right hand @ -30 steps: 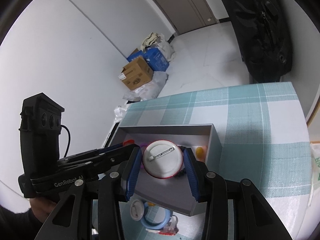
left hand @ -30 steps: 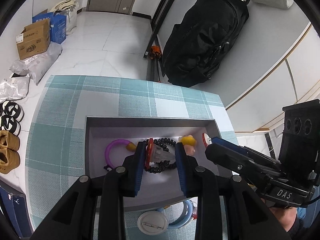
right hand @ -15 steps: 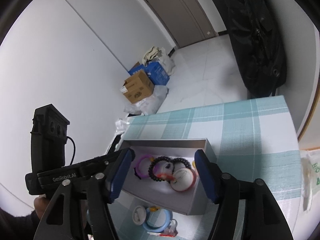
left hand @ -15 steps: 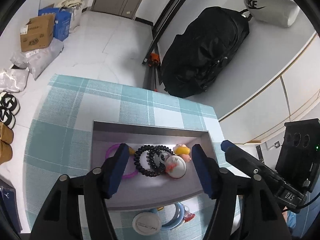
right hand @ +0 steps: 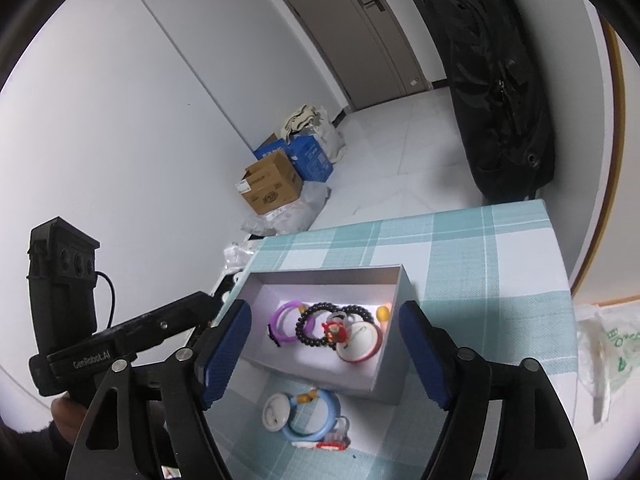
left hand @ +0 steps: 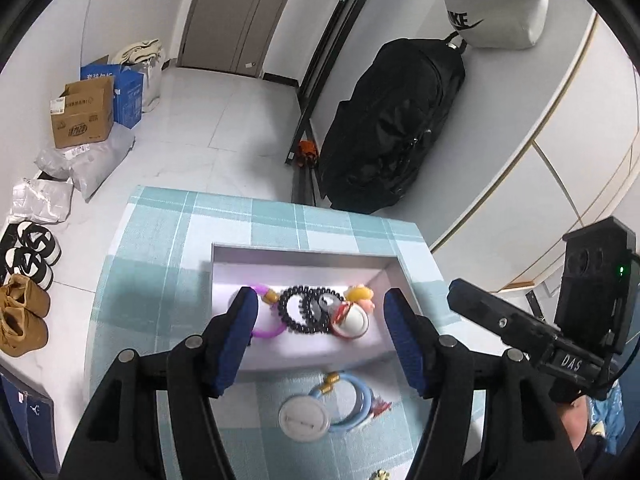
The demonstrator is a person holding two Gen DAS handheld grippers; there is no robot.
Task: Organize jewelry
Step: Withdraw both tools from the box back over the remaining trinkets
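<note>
A grey open box point(left hand: 304, 256) stands on the checked tablecloth. In it lie a purple bracelet point(left hand: 266, 330), black bead bracelets point(left hand: 298, 312), a red-rimmed round badge point(left hand: 354, 322) and a yellow charm point(left hand: 358, 293). My left gripper point(left hand: 320, 296) hovers open above the box's near side, with nothing held. In the right wrist view the box point(right hand: 328, 270) holds the same badge point(right hand: 360, 340) and a red figure point(right hand: 336, 330). My right gripper point(right hand: 325, 308) is above it, jaws opening and holding nothing. In front of the box lie a white badge point(left hand: 305, 418) and a blue bracelet point(left hand: 352, 404).
A black backpack point(left hand: 392, 128) leans on the wall beyond the table. Cardboard boxes point(left hand: 82, 112) and shoes point(left hand: 24, 312) are on the floor to the left. A plastic bag point(right hand: 600, 356) lies at the table's right edge. A small red-pink item point(right hand: 328, 444) lies by the blue bracelet.
The left gripper let go of the red piece among the beads, the right gripper let go of the round badge; both now lie in the box. Both grippers drew back and up.
</note>
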